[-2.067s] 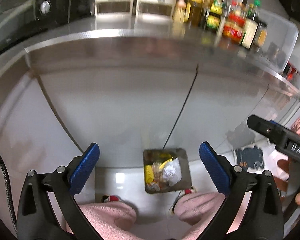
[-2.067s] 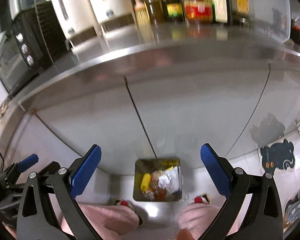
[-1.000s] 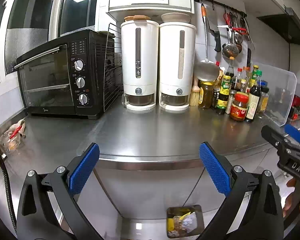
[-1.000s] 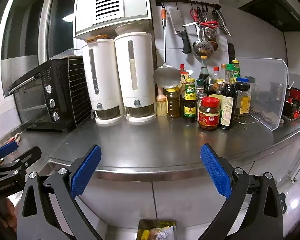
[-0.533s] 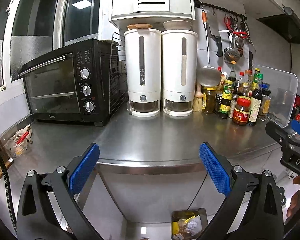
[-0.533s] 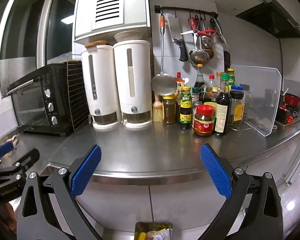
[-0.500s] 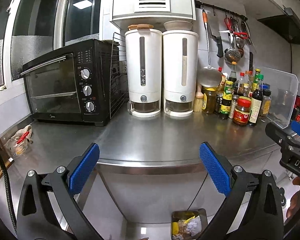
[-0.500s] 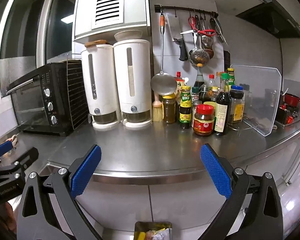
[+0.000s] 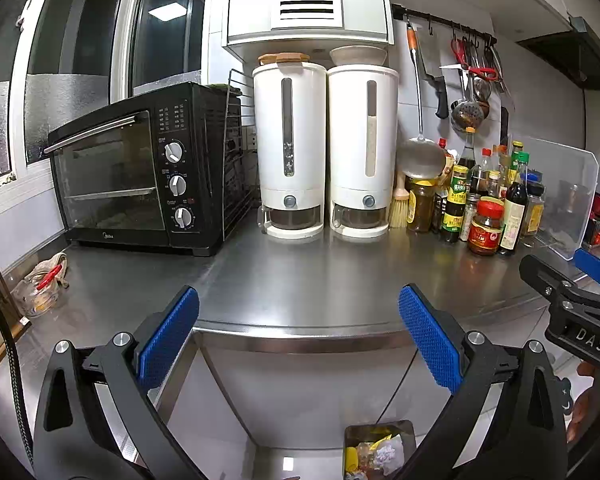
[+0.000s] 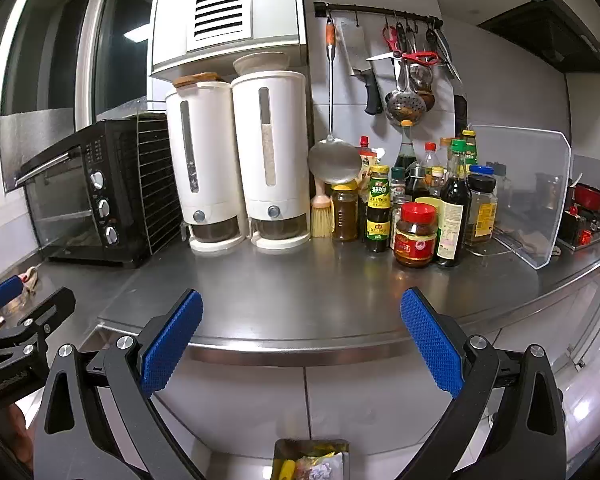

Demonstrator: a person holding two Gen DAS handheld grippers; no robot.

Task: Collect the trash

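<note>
- Left gripper (image 9: 298, 342) and right gripper (image 10: 300, 344): both held level before the counter's front edge, jaws spread wide and empty; probably a carrying pose for scanning the surface rather than a grasp.
- Trash bin (image 9: 378, 450): on the floor below the counter's front edge, lid off, heaped with crumpled wrappers and a yellow scrap; set within reach so refuse can be dropped straight down.
- Steel counter (image 9: 300, 280): its middle and front edge carry nothing, which suggests little remains to gather there.
- Clear plastic bag (image 9: 40, 284): crumpled at the counter's left edge with something red inside; judged the likeliest piece of trash left, nearer the left gripper.
- Black oven (image 9: 136, 172): at the back left corner, door shut.
- Two white dispensers (image 9: 324, 152): upright against the back edge, beside the oven.
- Sauce bottles (image 10: 428, 208): clustered toward the back right, by a clear splash guard (image 10: 532, 196); stored goods, not refuse.
</note>
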